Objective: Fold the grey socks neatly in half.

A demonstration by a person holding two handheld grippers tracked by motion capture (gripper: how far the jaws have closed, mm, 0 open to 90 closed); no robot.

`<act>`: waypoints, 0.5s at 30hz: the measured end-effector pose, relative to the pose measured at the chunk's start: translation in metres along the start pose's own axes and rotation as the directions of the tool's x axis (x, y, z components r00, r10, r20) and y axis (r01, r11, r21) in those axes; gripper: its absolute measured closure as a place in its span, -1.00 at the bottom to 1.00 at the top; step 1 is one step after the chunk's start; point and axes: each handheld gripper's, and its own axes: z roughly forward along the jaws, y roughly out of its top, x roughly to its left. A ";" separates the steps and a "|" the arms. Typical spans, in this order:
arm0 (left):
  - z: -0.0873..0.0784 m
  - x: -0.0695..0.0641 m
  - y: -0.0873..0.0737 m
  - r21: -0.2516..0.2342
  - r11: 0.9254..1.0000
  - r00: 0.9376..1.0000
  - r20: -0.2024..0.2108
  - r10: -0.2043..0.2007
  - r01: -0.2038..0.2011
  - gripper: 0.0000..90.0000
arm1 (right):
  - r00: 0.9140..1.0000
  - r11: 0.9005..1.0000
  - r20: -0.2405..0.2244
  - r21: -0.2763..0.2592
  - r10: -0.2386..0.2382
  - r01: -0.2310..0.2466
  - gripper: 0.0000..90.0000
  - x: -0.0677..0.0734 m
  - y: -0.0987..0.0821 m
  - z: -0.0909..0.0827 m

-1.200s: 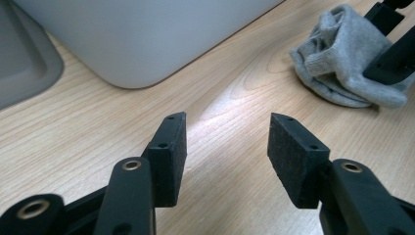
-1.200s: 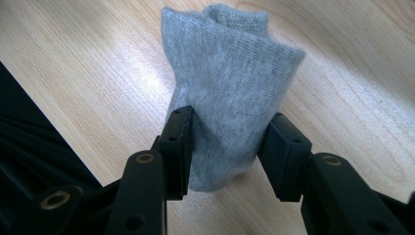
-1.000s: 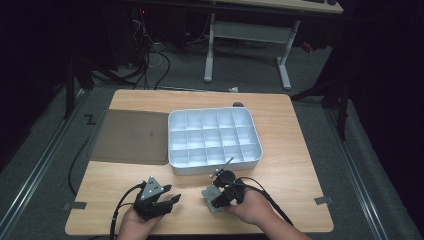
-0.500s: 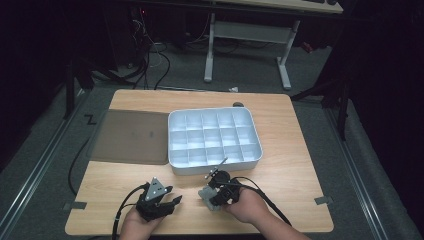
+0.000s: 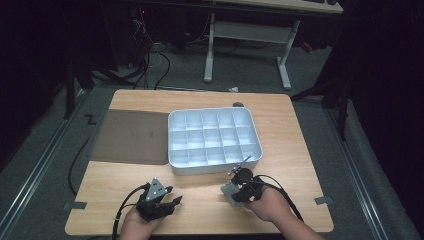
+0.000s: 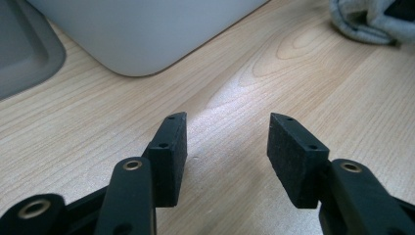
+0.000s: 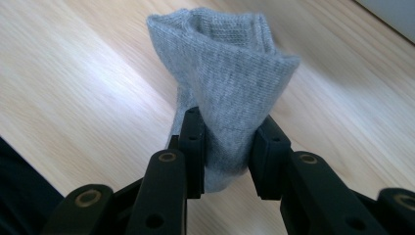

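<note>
A grey knitted sock stands bunched up between the pads of my right gripper, which is shut on its lower part. The jaws have just been closing on it. From above, that right gripper and the sock sit near the table's front edge, just below the white compartment tray. My left gripper rests low at the front left, open, with bare wood between its pads. In the left gripper view, the sock shows at the top right.
The tray's several compartments look empty. A flat grey lid lies to its left, and its corner shows beside the tray wall. Cables trail from both grippers off the front edge. A desk frame stands on the floor beyond the table.
The right hand has shifted slightly to the right in front of the tray. The left hand has stayed where it was.
</note>
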 end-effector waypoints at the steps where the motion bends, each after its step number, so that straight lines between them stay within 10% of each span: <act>1: 0.000 0.000 0.000 0.000 1.000 1.000 0.001 0.000 0.000 0.11 | 1.000 1.000 0.005 -0.004 -0.012 0.012 0.59 -0.004 -0.002 0.000; 15: 0.003 -0.001 0.000 0.015 1.000 1.000 0.001 0.010 -0.010 0.12 | 0.995 0.999 0.099 0.029 0.016 -0.019 0.60 -0.043 -0.028 -0.013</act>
